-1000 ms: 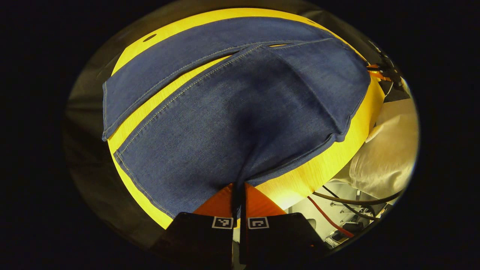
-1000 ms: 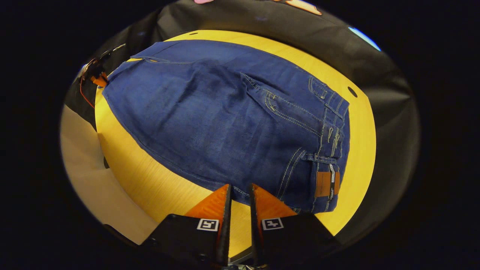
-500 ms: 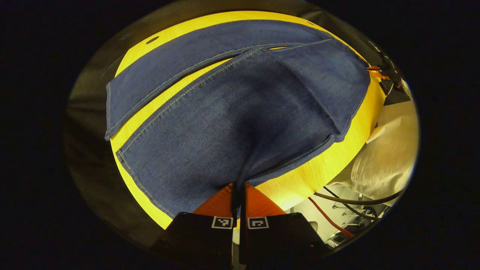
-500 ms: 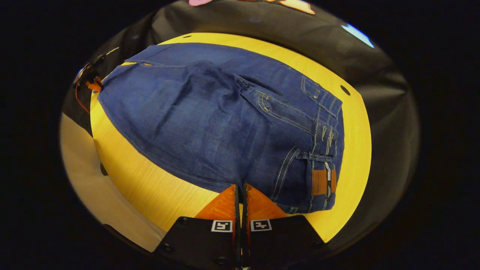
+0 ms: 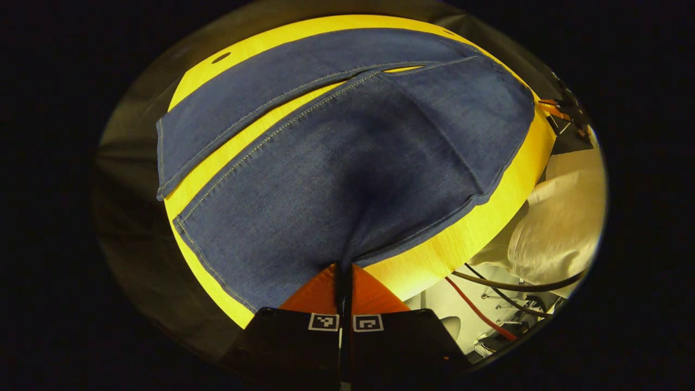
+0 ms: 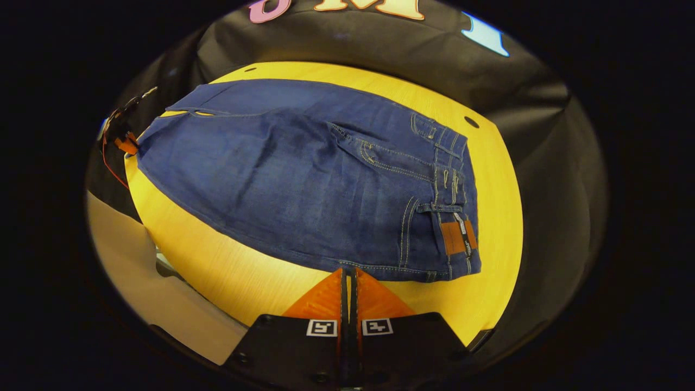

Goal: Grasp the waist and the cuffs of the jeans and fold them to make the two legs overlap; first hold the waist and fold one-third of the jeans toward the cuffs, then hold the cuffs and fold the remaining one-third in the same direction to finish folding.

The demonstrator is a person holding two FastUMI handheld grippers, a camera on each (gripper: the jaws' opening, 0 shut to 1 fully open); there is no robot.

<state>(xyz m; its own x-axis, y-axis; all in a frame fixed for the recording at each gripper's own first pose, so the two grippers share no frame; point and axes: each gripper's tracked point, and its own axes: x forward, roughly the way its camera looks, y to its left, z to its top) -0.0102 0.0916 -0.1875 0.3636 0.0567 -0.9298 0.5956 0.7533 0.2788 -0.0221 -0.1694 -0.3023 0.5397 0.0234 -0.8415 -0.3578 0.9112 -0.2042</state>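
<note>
Blue jeans [image 5: 347,157] lie on a round yellow table [image 5: 467,233], the two legs spread apart with a strip of table between them. My left gripper [image 5: 343,267] is shut on the near edge of the closer leg, and the cloth puckers up into it. In the right gripper view the jeans [image 6: 304,184] show their waist [image 6: 453,184] at the right, with a brown patch [image 6: 455,237]. My right gripper [image 6: 348,270] is shut on the near side edge of the jeans close to the waist. The left gripper [image 6: 122,142] shows far off at the left table edge.
A person's pale clothing [image 5: 554,228] stands beyond the table's right edge, with cables [image 5: 488,307] below it. The table [image 6: 244,271] has small holes near its rim [image 6: 471,122]. Black cloth wall [image 6: 380,49] runs behind the table.
My right gripper went from open to shut on the jeans' near edge, then drew back a little. The left gripper stays shut on the leg, hardly moving.
</note>
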